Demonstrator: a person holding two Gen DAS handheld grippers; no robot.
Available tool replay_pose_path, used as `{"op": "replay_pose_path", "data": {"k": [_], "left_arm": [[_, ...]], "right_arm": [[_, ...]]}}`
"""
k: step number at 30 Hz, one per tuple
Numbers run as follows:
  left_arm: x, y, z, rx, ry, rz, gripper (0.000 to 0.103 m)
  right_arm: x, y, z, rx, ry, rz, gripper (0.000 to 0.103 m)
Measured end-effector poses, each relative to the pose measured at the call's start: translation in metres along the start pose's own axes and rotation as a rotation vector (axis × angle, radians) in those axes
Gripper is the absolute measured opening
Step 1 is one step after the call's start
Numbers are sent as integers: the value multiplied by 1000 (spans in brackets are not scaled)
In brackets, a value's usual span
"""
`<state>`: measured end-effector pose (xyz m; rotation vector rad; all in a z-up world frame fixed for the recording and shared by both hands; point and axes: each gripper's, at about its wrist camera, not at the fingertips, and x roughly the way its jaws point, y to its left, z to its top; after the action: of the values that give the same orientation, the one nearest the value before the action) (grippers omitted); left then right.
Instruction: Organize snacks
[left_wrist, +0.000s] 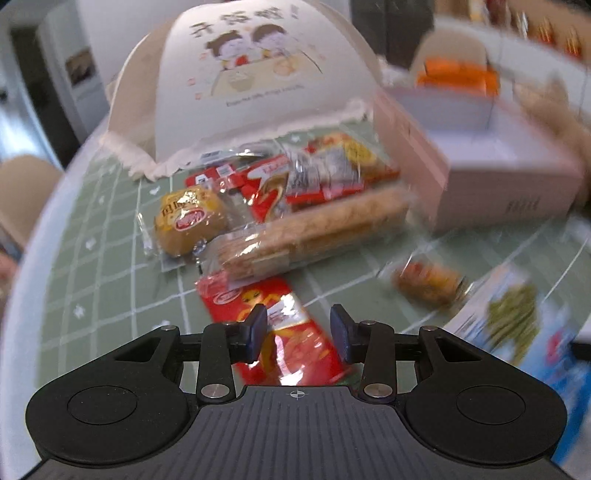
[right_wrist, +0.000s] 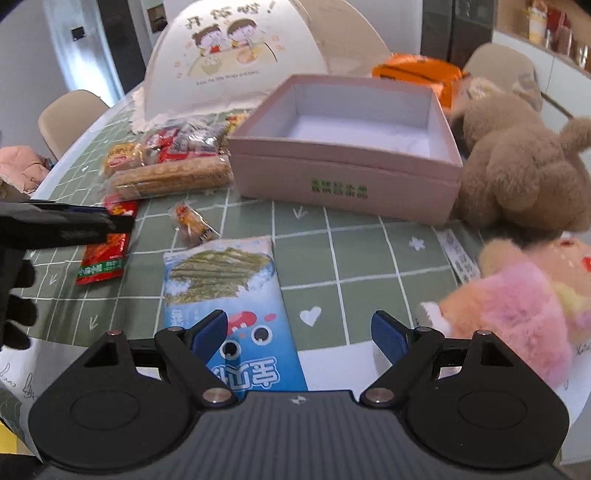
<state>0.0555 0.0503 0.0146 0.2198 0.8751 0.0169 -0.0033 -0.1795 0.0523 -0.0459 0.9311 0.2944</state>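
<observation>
Hovering over the green checked tablecloth (right_wrist: 354, 254), my left gripper (left_wrist: 298, 328) has its jaws partly apart above a red foil snack packet (left_wrist: 295, 343), which lies flat on the cloth beneath them; I cannot see the pads pressing it. My right gripper (right_wrist: 299, 334) stands wide, nothing between its blue pads (right_wrist: 388, 336), and the near end of a blue-and-white seaweed snack bag (right_wrist: 229, 295) lies under its left finger. Far from that bag sits an open pink cardboard box (right_wrist: 343, 173) with a bare white inside. Left of the box lies a heap of wrapped snacks: a long clear pack of golden biscuits (right_wrist: 173, 179), a round yellow cake in clear wrap (left_wrist: 190, 221) and several red-and-silver packets (left_wrist: 321, 173). A small orange wrapped sweet (right_wrist: 190, 221) lies alone between the heap and the seaweed bag. Right of the box slumps a brown plush toy (right_wrist: 517, 158), with a pink fluffy toy (right_wrist: 517, 317) nearer. A white domed food cover with a cartoon print (right_wrist: 229, 55) stands at the far side.
</observation>
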Motion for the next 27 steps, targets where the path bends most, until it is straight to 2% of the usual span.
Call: {"op": "replay_pose_path", "data": {"k": [3, 8, 11, 15, 17, 18, 19, 20, 21, 22, 24, 27], "left_arm": [[-3, 1, -12, 58, 2, 31, 46], [-18, 31, -32, 4, 25, 22, 48], [-29, 50, -35, -64, 10, -41, 47], [-23, 62, -23, -62, 13, -38, 43], [-14, 64, -17, -61, 37, -109, 43], [-9, 63, -16, -58, 53, -156, 56], [-7, 62, -13, -36, 56, -195, 63], [-5, 61, -11, -15, 66, -235, 75], [-5, 61, -9, -12, 77, -262, 79], [-4, 64, -6, -25, 81, -271, 78], [-5, 68, -5, -50, 74, -239, 73], [-2, 73, -6, -51, 81, -126, 75]], "right_arm": [[2, -2, 1, 7, 4, -5, 86], [6, -7, 3, 37, 8, -4, 86], [7, -9, 1, 48, 7, 0, 86], [10, -9, -3, 58, 26, 8, 86], [8, -9, -7, 57, 28, 6, 86], [7, -10, -8, 59, 28, 4, 86], [6, -11, -9, 63, 28, 0, 86], [5, -13, -10, 67, 30, -3, 86], [4, -14, -11, 73, 30, -7, 86], [3, -16, -12, 77, 30, -10, 86], [0, -17, -13, 79, 24, -18, 86], [-3, -14, -12, 46, 14, -21, 86]]}}
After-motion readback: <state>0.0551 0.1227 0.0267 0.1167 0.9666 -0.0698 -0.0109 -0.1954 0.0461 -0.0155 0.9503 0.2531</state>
